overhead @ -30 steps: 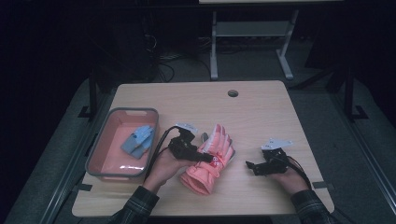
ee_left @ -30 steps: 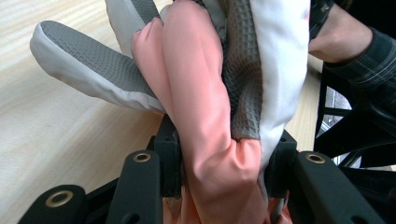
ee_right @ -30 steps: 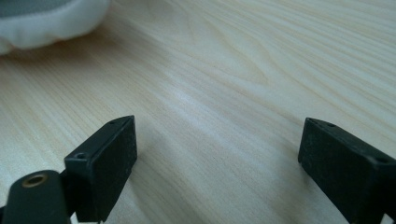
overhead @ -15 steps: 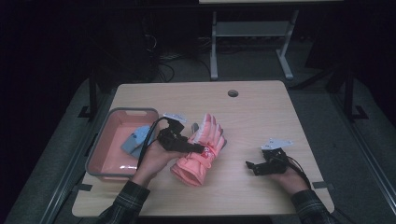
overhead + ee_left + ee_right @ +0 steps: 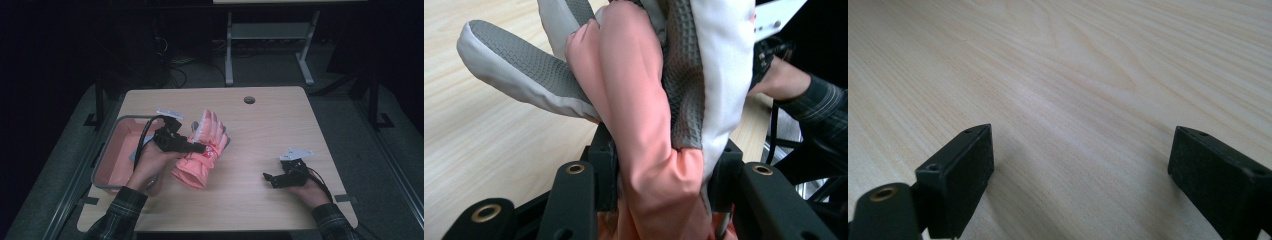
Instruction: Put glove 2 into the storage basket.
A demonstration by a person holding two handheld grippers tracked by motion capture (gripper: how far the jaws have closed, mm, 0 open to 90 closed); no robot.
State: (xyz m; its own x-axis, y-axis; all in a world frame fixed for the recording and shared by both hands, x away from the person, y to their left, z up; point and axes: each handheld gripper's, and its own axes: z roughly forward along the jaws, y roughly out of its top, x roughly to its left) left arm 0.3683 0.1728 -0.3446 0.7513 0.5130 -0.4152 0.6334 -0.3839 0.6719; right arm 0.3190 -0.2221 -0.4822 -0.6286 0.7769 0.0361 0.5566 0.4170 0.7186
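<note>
Left gripper (image 5: 192, 146) jaws clamped on the pink glove (image 5: 202, 150), right gripper (image 5: 272, 178) jaws apart; I'd lift it clear over the tray (image 5: 107, 150) rim at frame left.

Pale wood-grain counter (image 5: 1088, 65), smooth with a soft sheen. Padded cloth glove (image 5: 644, 125): salmon-pink shell, smooth and faintly satiny, with white fabric panels and a grey rubbery grip patch, pebbled and matt. Left gripper (image 5: 654, 175): black matt plastic, brass-coloured metal eyelets set in; jaws pressed into the pink cloth. Right gripper (image 5: 1080, 165): same dull black plastic, jaws flat-faced. Tray (image 5: 107, 150) in smooth pink plastic with a grey rim. Woven plaid cloth on the sleeve (image 5: 117, 217).
</note>
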